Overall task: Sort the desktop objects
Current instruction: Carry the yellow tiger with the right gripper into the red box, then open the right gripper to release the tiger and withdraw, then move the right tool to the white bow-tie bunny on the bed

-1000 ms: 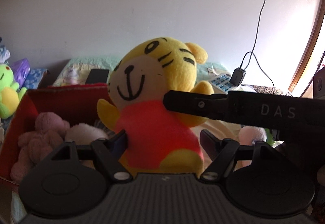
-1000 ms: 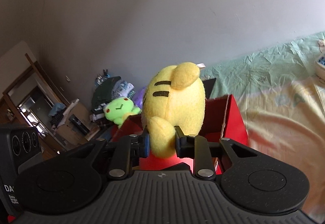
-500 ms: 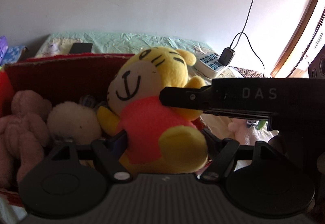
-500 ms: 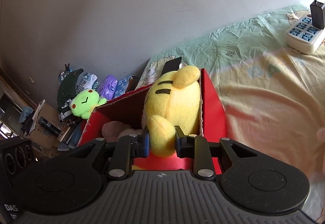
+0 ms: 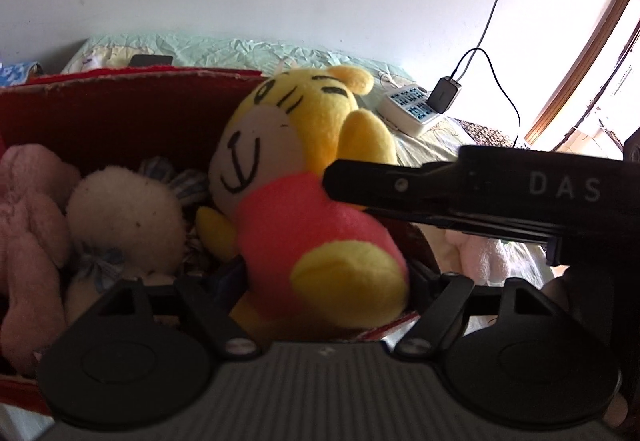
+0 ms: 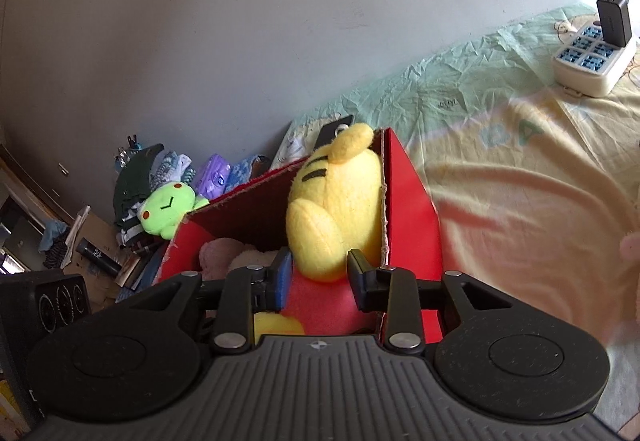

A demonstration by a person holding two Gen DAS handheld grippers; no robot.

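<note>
A yellow tiger plush (image 5: 304, 225) in a red shirt leans tilted inside the red cardboard box (image 5: 120, 81), against its right wall. My left gripper (image 5: 324, 281) straddles its body; the jaws are opening and the pads look slack on it. From behind, the right wrist view shows the tiger plush (image 6: 340, 201) in the box (image 6: 412, 209). My right gripper (image 6: 320, 269) has the plush's arm between its jaws, which are opening, with the pads just off it. One of its black fingers (image 5: 380, 185) crosses the left wrist view at the tiger's shoulder.
A pink plush (image 5: 28, 209) and a white plush (image 5: 124, 217) lie in the box. A green frog plush (image 6: 168, 207) sits beyond it among clutter. On the bedsheet are a power strip (image 6: 592, 61) with a charger, a dark phone (image 5: 151, 60), and a pale pink plush (image 5: 480, 253).
The tiger plush came down from above the box into it and tipped over to the right. Both grippers' jaws have widened; the right one has released the plush's arm.
</note>
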